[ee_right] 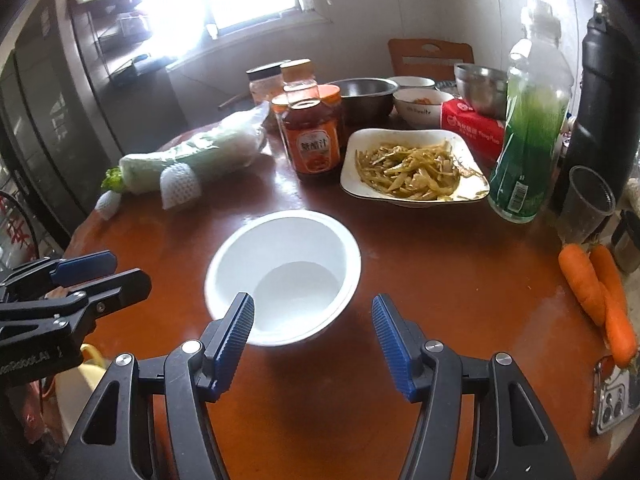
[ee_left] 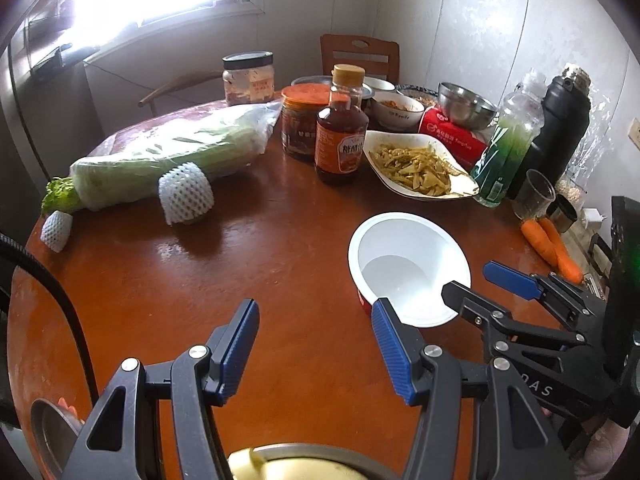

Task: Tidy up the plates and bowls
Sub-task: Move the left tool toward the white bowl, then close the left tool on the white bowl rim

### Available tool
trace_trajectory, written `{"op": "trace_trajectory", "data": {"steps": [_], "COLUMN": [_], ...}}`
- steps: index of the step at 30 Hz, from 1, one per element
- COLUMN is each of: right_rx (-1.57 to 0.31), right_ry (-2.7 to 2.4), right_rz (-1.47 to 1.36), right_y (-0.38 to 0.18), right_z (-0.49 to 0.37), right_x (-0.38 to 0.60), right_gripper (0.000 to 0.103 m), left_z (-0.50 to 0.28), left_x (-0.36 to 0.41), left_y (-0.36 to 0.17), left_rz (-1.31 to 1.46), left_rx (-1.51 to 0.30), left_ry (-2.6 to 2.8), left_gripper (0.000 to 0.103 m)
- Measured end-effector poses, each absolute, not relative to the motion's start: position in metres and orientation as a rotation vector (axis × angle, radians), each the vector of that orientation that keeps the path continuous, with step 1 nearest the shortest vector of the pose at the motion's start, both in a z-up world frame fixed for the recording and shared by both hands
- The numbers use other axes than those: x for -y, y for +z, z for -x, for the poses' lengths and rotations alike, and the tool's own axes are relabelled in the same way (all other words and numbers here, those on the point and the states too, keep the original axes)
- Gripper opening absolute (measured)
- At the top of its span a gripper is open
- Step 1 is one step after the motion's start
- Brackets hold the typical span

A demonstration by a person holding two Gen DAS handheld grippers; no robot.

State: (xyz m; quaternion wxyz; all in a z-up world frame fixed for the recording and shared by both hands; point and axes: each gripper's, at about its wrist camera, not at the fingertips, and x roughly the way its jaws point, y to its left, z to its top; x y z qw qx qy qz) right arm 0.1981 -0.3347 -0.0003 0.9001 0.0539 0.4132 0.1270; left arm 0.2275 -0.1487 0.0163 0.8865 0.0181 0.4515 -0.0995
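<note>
An empty white bowl (ee_left: 400,240) (ee_right: 280,240) stands on the round brown table (ee_left: 240,272). My right gripper (ee_right: 312,332) (ee_left: 476,284) is open just before the bowl's near rim. Its left pad (ee_right: 236,320) overlaps the rim, and nothing is pressed between the pads. My left gripper (ee_left: 316,348) (ee_right: 116,272) is open and empty over bare table, to the left of the bowl. A white plate (ee_left: 380,136) (ee_right: 360,140) of yellow-green vegetables lies further back. Behind it are steel bowls (ee_left: 466,106) (ee_right: 366,94) and a white ceramic bowl (ee_left: 398,110) (ee_right: 420,106).
A bagged cabbage (ee_left: 168,152) lies at the left. A sauce bottle (ee_left: 340,136), jars (ee_left: 300,120), a red tissue pack (ee_left: 444,128), a green bottle (ee_left: 508,144), a black flask (ee_left: 560,128), a plastic cup (ee_right: 588,204) and carrots (ee_right: 592,288) crowd the back and right. A phone (ee_right: 616,396) lies near the right edge.
</note>
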Motion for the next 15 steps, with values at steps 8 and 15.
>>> {"op": "trace_trajectory", "data": {"steps": [8,15], "right_rx": [-0.884,-0.894], "right_ry": [0.278,0.330], "right_rz": [-0.086,-0.054], "right_y": [-0.016,-0.022], "right_z": [-0.222,-0.226], "right_x": [0.332,0.322], "right_gripper": [0.063,0.052], "left_z": [-0.245,-0.255], "left_x": [0.155,0.156], "left_y": [0.005,-0.003], "left_rz": [-0.044,-0.032], "left_rx": [-0.973,-1.002], "left_ry": [-0.214,-0.219], "left_gripper": [0.058,0.058]}}
